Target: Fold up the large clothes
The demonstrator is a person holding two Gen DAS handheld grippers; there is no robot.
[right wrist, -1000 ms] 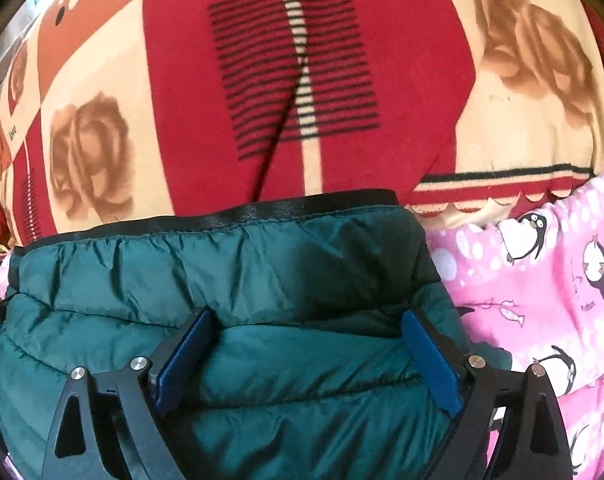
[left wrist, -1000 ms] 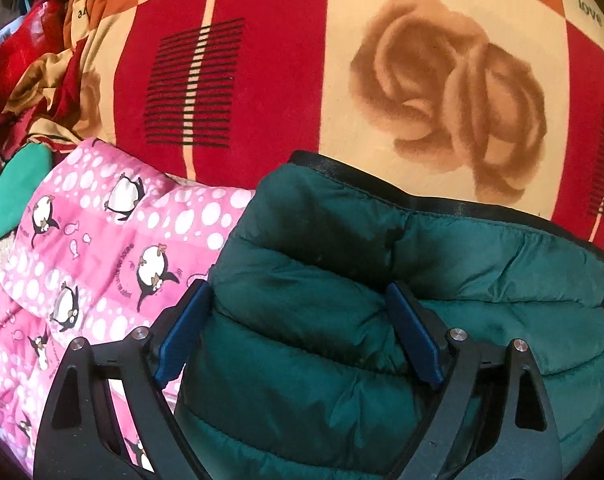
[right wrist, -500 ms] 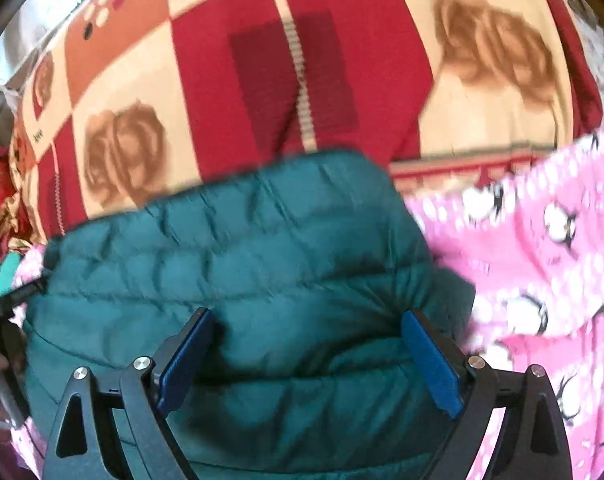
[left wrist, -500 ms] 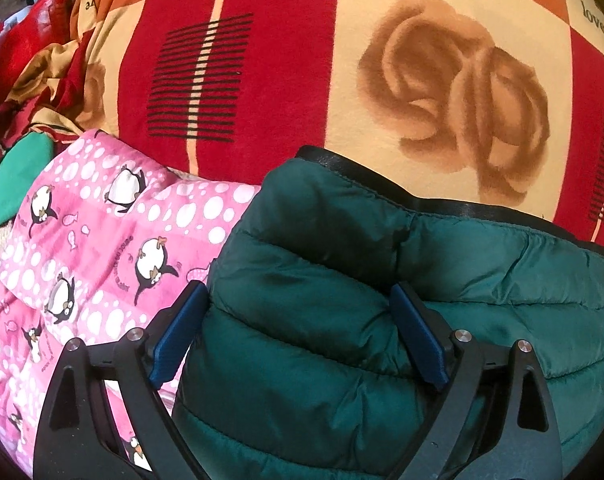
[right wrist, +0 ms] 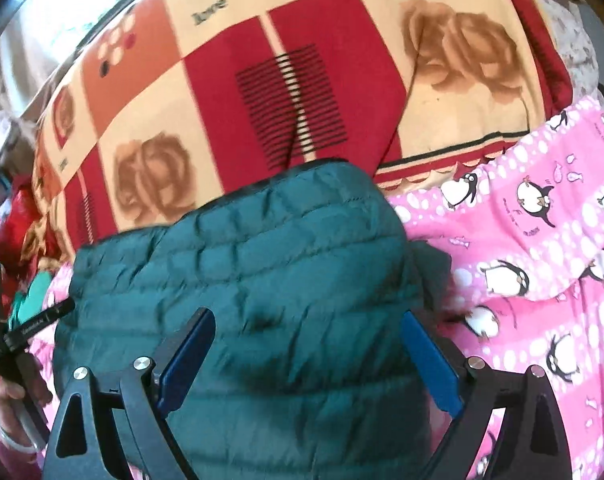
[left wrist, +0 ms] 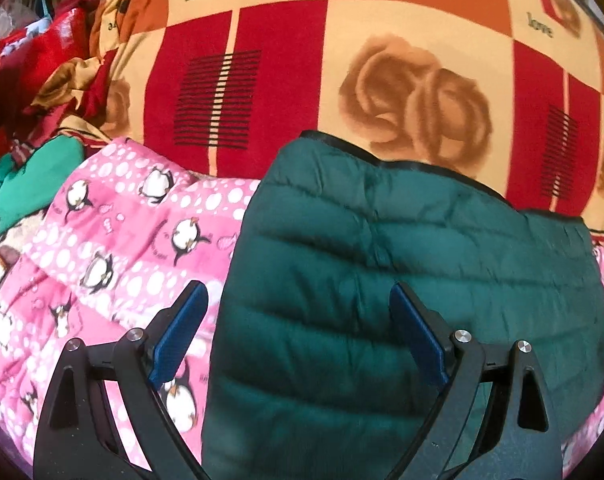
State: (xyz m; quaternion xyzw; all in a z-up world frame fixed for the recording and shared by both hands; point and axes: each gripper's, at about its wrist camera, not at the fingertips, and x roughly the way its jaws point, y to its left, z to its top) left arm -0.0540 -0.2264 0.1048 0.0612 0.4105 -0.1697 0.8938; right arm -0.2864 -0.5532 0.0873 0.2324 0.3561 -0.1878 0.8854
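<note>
A dark green quilted jacket [left wrist: 402, 264] lies folded on top of a pink penguin-print garment [left wrist: 113, 248], on a red, orange and cream rose blanket. My left gripper [left wrist: 297, 328] is open and empty, above the jacket's left part. My right gripper [right wrist: 308, 350] is open and empty, above the same jacket [right wrist: 261, 264], near its right edge. The left gripper [right wrist: 29, 332] also shows at the left edge of the right wrist view, with a hand under it.
The pink penguin garment [right wrist: 542, 264] spreads out on both sides of the jacket. A green cloth [left wrist: 29, 184] and a heap of red clothes [left wrist: 29, 64] lie at the far left. The blanket [left wrist: 382, 80] covers the surface beyond.
Both grippers have pulled back and up from the jacket, so more of the blanket and pink garment shows. The jacket lies still. Both jaws stay open.
</note>
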